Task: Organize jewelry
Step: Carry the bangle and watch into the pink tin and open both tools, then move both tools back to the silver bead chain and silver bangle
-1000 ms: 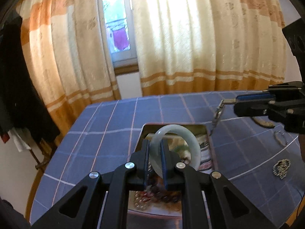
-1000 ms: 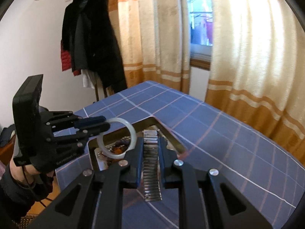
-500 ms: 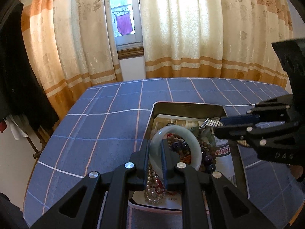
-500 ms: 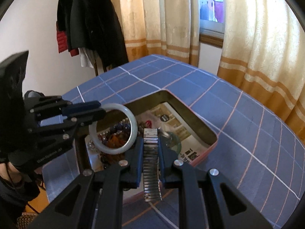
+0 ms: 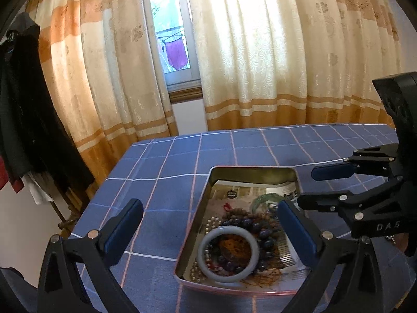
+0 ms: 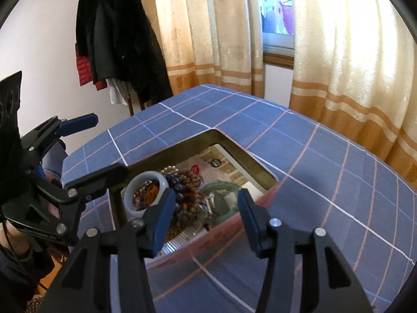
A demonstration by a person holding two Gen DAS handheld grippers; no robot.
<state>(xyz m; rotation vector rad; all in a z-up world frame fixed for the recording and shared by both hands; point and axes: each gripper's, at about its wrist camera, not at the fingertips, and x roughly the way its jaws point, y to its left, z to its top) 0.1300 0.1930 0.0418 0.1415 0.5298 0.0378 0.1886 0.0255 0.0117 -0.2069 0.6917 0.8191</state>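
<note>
The pale jade bangle (image 5: 227, 254) lay flat on beaded bracelets (image 5: 256, 230) inside the shallow metal tin (image 5: 250, 173) on the blue checked tablecloth (image 5: 166, 182). The left gripper (image 5: 211, 230) had just opened wide, empty; the right gripper (image 6: 204, 208) had just opened about halfway, gripping nothing.

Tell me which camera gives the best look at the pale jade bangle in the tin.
The left wrist view. There the pale jade bangle lies whole and unobstructed on the beads in the tin. In the right wrist view the bangle is smaller, its near side cut off by a blue finger pad.
</note>
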